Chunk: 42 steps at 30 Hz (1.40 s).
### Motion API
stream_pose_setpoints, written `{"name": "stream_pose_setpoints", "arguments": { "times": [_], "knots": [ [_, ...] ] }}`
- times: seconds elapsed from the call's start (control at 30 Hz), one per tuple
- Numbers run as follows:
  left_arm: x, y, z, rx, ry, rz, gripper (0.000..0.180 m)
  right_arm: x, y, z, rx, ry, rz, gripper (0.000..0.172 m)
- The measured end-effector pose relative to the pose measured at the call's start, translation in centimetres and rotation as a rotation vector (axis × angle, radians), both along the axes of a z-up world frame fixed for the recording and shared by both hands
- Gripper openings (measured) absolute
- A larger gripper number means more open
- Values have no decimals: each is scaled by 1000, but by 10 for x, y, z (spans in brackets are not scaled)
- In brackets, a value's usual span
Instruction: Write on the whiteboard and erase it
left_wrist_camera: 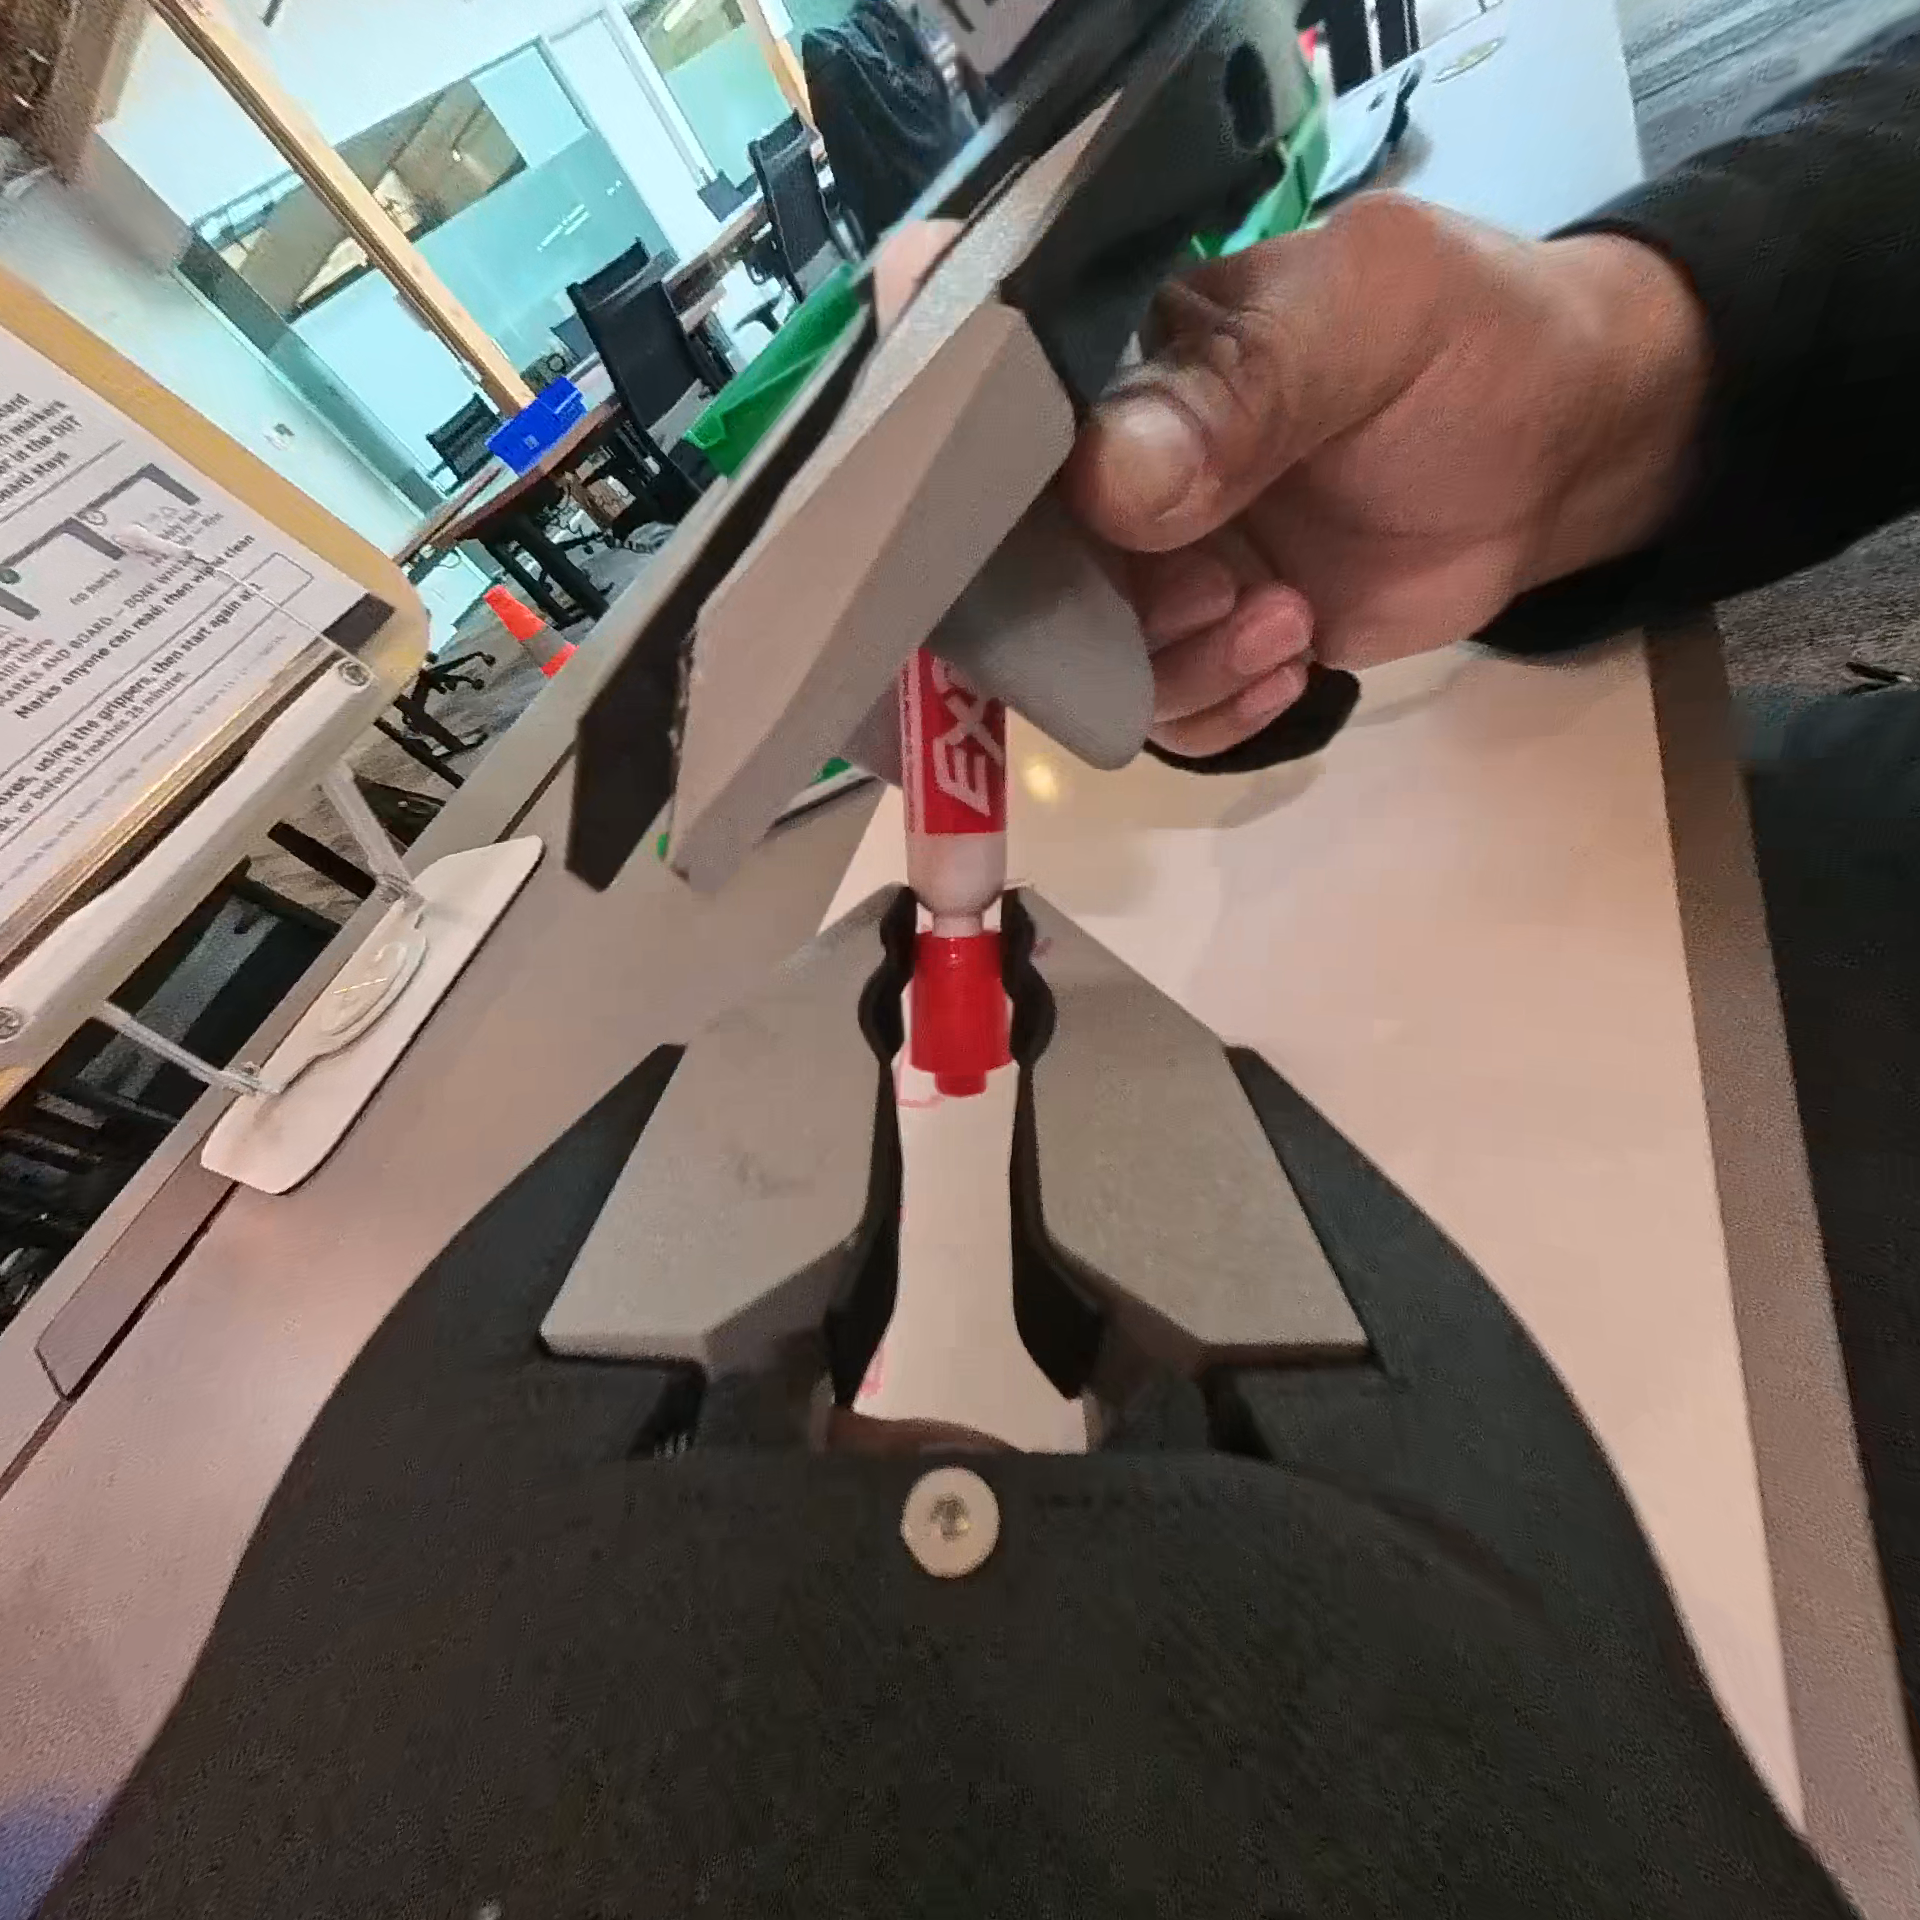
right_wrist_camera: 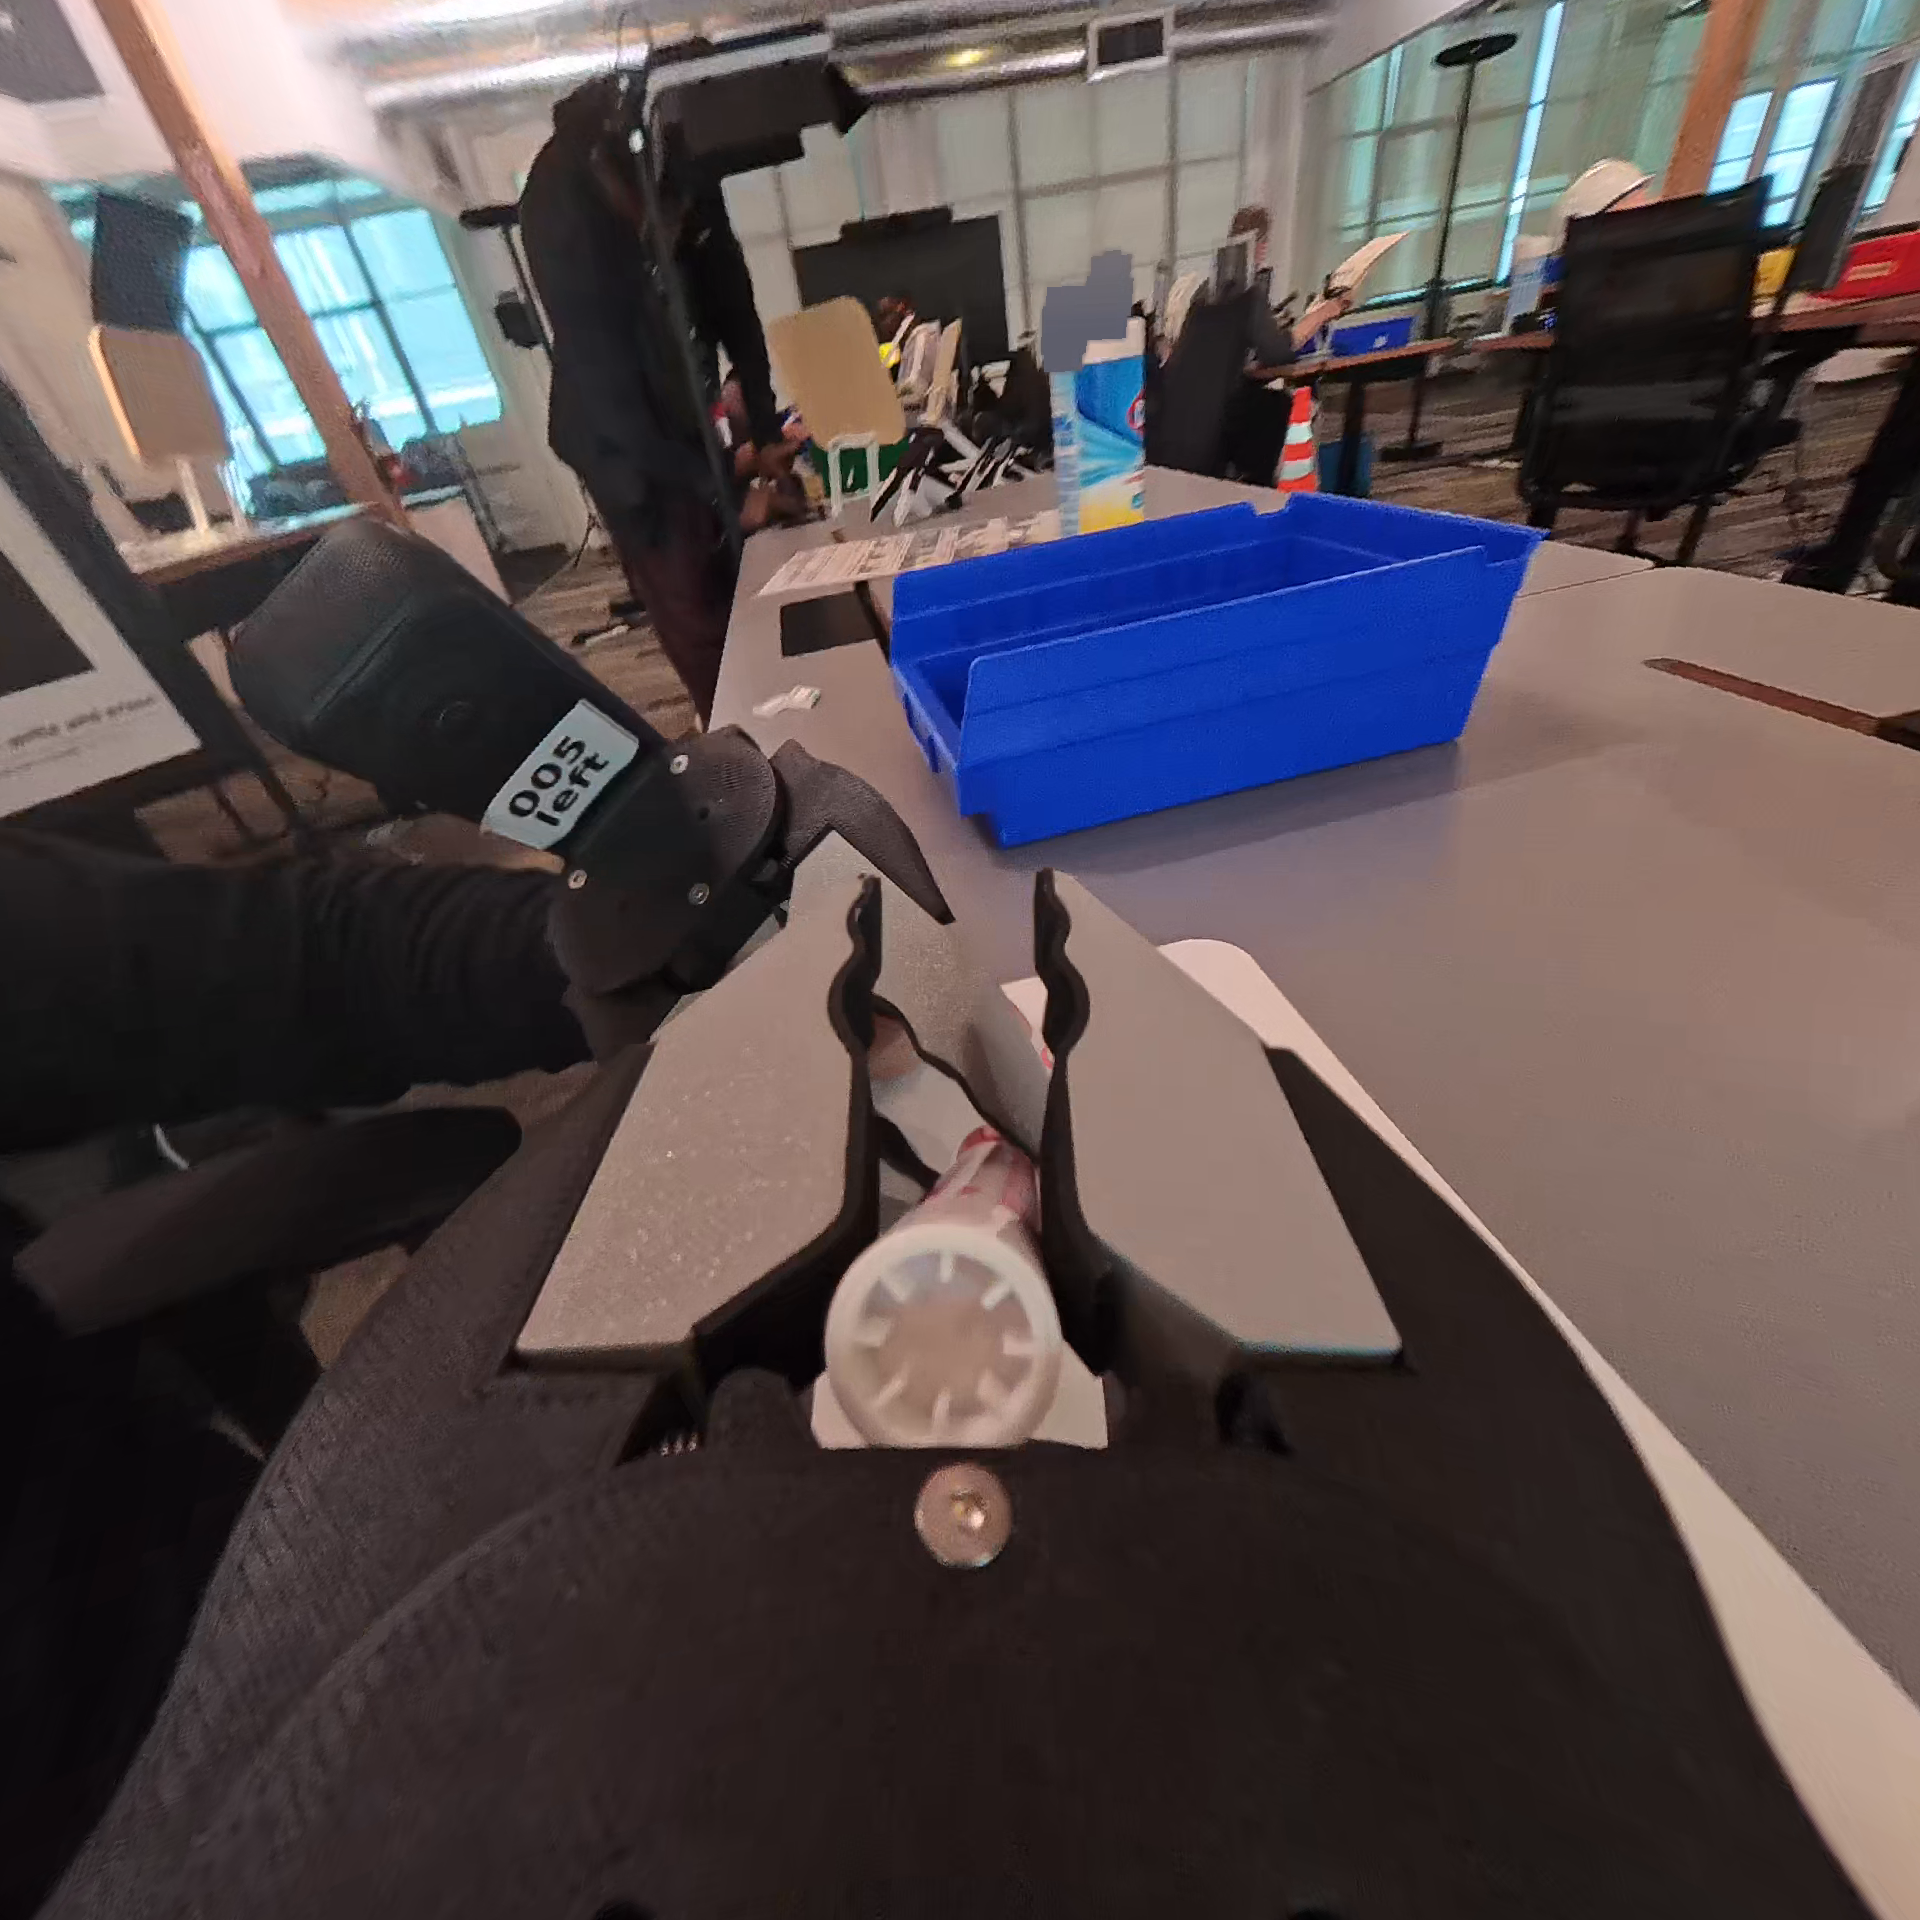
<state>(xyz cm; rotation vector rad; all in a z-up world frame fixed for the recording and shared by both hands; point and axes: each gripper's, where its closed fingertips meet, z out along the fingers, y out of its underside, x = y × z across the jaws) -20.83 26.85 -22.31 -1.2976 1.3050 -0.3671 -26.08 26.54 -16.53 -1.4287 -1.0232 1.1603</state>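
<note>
Instruction sheet (left_wrist_camera: 156,613): on a stand off to the left of the left tool, beyond the bench edge.
Left tool (left_wrist_camera: 956,997): fingers pressed onto the red cap (left_wrist_camera: 954,1013) of the marker, one dark pad on each side of it.
Marker (left_wrist_camera: 951,769): straight ahead of the left tool, barrel running up from the cap into the right tool; a narrow white neck shows between cap and barrel, so the cap looks partly drawn off.
Right tool (right_wrist_camera: 951,935): the marker barrel (right_wrist_camera: 982,1184) lies along the slot between its fingers with its white butt end (right_wrist_camera: 943,1340) nearest the camera; the fingertips stand apart, the barrel seems clamped further back, though pad contact is not plain.
Whiteboard (left_wrist_camera: 1403,1039): lies flat on the bench (right_wrist_camera: 1558,935) under both tools; a few faint red traces show on it just below the cap, otherwise it looks blank.
Blue bin (right_wrist_camera: 1205,665): on the bench, ahead and to the right of the right tool, well apart.
Progress: early, by my reading; the marker is being uncapped.
Left to do: free the cap, write on the board, then erase; no eraser is visible.
</note>
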Motion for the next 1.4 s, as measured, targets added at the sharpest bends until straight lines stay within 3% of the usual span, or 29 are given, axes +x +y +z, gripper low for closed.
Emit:
{"name": "stream_pose_setpoints", "arguments": {
  "times": [0.03, 0.5, 0.83, 1.03, 1.13, 1.4],
  "knots": [
    [0, 0, 2, 2, -13, -3, 12, 2, -1, 2, -13, 24, -1, 29],
    [-1, 9, 5, 46, -28, 40, 14, 20, 30, -2, -365, 270, 22, 28],
    [-1, 10, 6, 66, -31, 47, 14, 24, 37, -4, -505, 369, 54, 28],
    [1, 4, 12, 72, -51, 11, 14, 26, 34, 0, -624, 446, 160, 28],
    [6, 1, 25, -13, -88, -33, 14, 33, 32, 11, -672, 519, 248, 28],
    [29, 3, 61, 17, 171, -96, 15, 62, 35, 41, -744, 789, 401, 27]
  ]
}}
